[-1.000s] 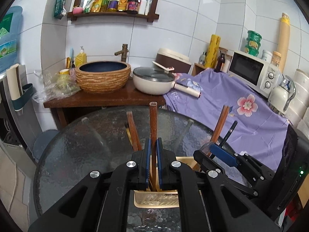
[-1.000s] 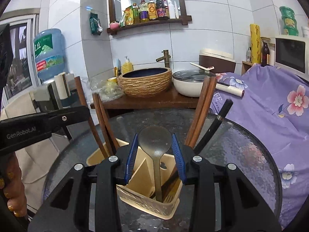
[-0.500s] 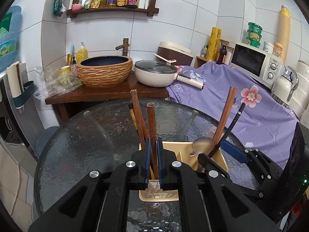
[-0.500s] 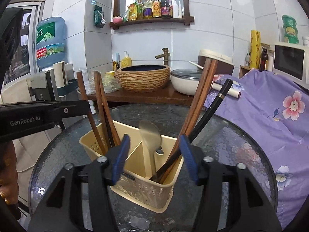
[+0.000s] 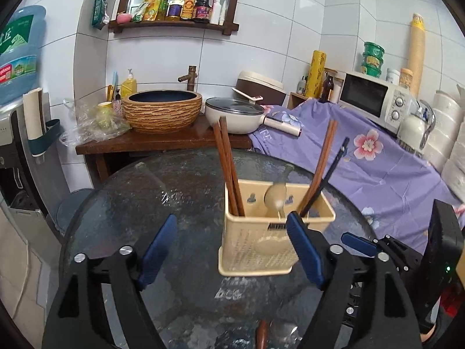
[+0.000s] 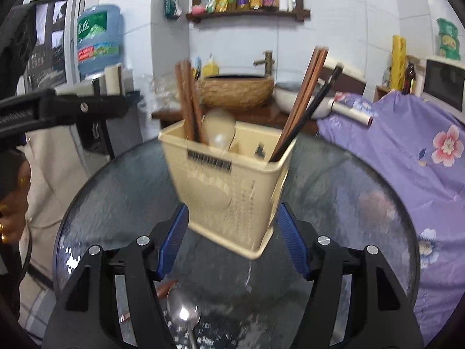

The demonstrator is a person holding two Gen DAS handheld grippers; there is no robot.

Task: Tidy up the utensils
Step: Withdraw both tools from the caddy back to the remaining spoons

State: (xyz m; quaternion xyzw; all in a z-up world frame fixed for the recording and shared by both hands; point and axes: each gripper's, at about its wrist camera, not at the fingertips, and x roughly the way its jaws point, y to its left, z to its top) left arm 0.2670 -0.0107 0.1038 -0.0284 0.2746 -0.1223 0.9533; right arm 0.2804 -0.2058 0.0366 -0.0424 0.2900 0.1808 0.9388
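cream plastic utensil caddy [image 5: 261, 241] stands upright on the round textured-glass table [image 5: 180, 192], roughly mid-table, with slotted walls and inner dividers. left compartment: a pair of brown wooden chopsticks [image 5: 228, 168] leaning slightly left, tips down. middle compartment: a pale spoon [image 5: 276, 197], bowl end up, just above the rim. right compartment: a second brown chopstick pair [image 5: 322, 165] leaning right, with a black chopstick [image 5: 331, 174] beside them, tilted further right. left gripper [image 5: 232, 253] hovers low over the table in front of the caddy; blue-padded fingers [image 5: 157, 247] spread wide and the jaws are opening, nothing pinched, only bare glass and the caddy's front wall seen between them; cannot tell whether the right pad touches the caddy's corner. right gripper [image 6: 231, 241] also near the caddy's base, jaws opening, blue pads [image 6: 290, 241] either side of the caddy's lower corner and apart from it, gripping nothing. the right wrist view is blurred. metal spoon [image 6: 184, 317] lies on the glass near the bottom of that view, bowl toward the caddy, with a reddish-brown utensil end [image 6: 167, 288] beside it. a person's hand [image 6: 11, 203] holds the left gripper's handle at the left edge. behind the table: woven basin [image 5: 162, 110], lidded white pan [image 5: 235, 115], purple floral cloth [image 5: 377, 168], microwave [image 5: 375, 99].
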